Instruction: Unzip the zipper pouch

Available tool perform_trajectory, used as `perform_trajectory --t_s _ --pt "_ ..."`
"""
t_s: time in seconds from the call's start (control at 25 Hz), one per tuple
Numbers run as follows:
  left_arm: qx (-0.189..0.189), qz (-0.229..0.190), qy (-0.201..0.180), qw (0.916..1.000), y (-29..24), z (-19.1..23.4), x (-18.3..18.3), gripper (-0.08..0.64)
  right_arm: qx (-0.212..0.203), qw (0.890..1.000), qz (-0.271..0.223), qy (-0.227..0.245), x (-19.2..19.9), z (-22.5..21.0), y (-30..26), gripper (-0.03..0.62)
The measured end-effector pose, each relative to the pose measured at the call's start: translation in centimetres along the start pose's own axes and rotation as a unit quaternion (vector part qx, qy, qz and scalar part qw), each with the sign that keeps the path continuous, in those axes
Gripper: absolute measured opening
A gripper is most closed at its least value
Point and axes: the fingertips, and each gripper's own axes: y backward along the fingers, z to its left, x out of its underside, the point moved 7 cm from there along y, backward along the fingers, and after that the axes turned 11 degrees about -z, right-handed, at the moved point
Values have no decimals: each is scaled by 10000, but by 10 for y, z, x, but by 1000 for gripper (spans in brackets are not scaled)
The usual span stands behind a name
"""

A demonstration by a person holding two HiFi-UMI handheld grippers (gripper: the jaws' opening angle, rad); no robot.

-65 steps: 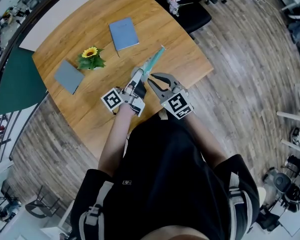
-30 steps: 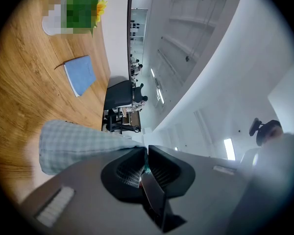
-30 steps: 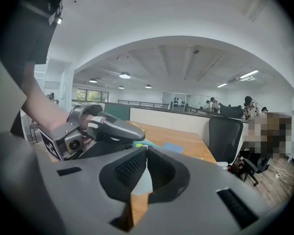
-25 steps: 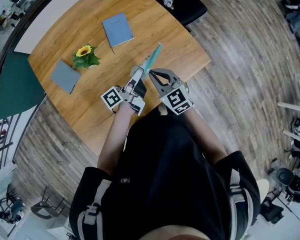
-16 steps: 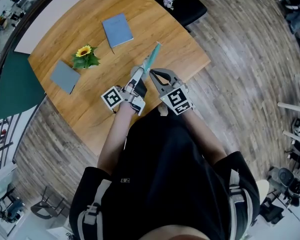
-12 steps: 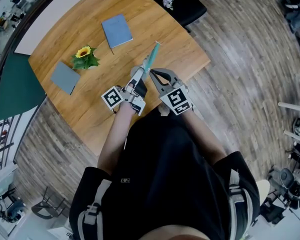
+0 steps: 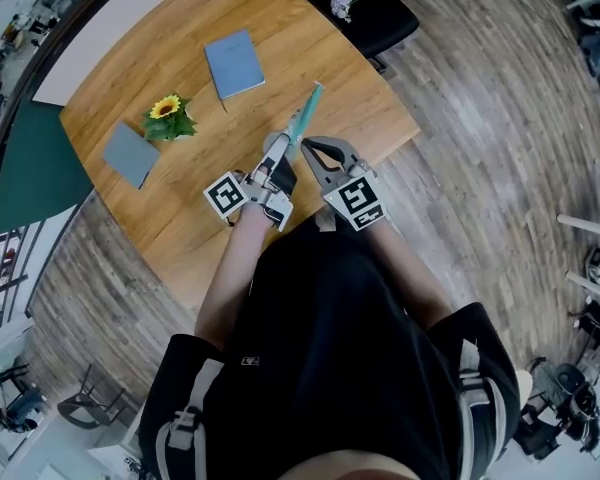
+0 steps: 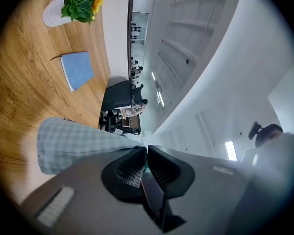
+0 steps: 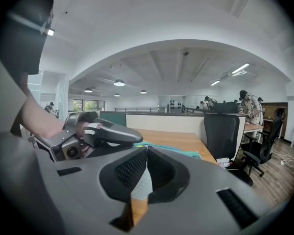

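A teal checked zipper pouch lies slanted over the wooden table, its far end pointing toward the table's far corner. My left gripper is shut on its near end; in the left gripper view the checked pouch cloth runs out leftward from the left gripper. My right gripper comes in beside it from the right, jaws pressed together at the same end. In the right gripper view the right gripper has the teal pouch stretching away behind its tips. The zipper pull is hidden.
A blue notebook lies at the table's far side, a grey notebook at the left. A small sunflower pot stands between them. A black office chair sits beyond the table's far corner. The table's right edge is close to the grippers.
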Motion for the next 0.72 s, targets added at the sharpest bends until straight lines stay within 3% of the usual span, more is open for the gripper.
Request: perform_trajectory --t_s 0.72 --pt "-51 -465 -218 9987 -28 -15 15 24 -788 9964 -219 243 -11 -40 4 11"
